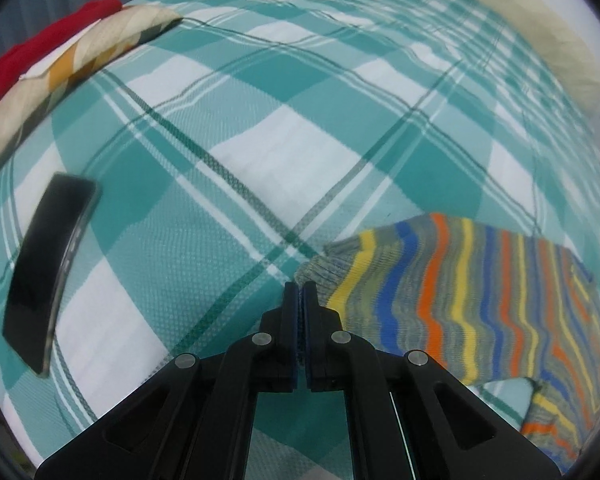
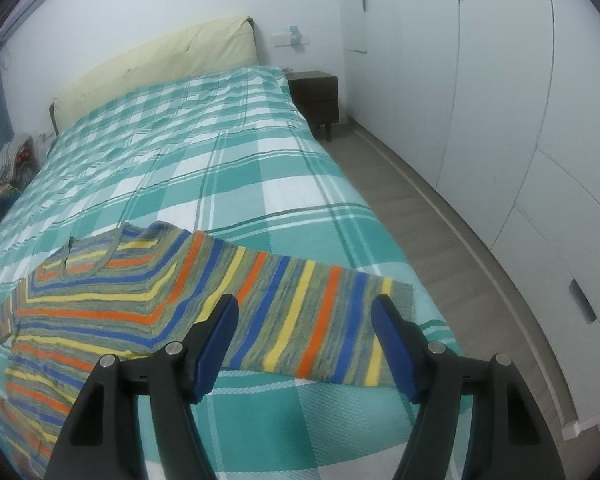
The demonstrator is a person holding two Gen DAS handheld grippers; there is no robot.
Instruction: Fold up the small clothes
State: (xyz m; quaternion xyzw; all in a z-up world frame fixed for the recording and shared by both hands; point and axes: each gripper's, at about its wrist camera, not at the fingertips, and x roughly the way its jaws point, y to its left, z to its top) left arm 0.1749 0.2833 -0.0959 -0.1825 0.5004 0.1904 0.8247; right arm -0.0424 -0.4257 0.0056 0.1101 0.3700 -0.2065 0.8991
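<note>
A small knitted sweater point(image 2: 100, 304) with orange, yellow, blue and grey stripes lies flat on the checked bedspread point(image 2: 220, 168). One sleeve point(image 2: 300, 312) stretches towards the bed's right edge. My right gripper point(image 2: 305, 304) hovers above that sleeve, open, with nothing between its blue pads point(image 2: 216, 344). In the left wrist view the other sleeve point(image 1: 460, 300) ends in a grey ribbed cuff point(image 1: 316, 270). My left gripper point(image 1: 300, 290) is shut, its tips pinching the corner of that cuff.
A black phone point(image 1: 48, 272) lies on the bedspread point(image 1: 260, 152) left of my left gripper. Folded clothes, red point(image 1: 48, 44) on a patterned piece point(image 1: 80, 68), sit at the far left. A cream headboard point(image 2: 160, 68), a bedside cabinet point(image 2: 316, 92) and white wardrobes point(image 2: 520, 120) border the bed.
</note>
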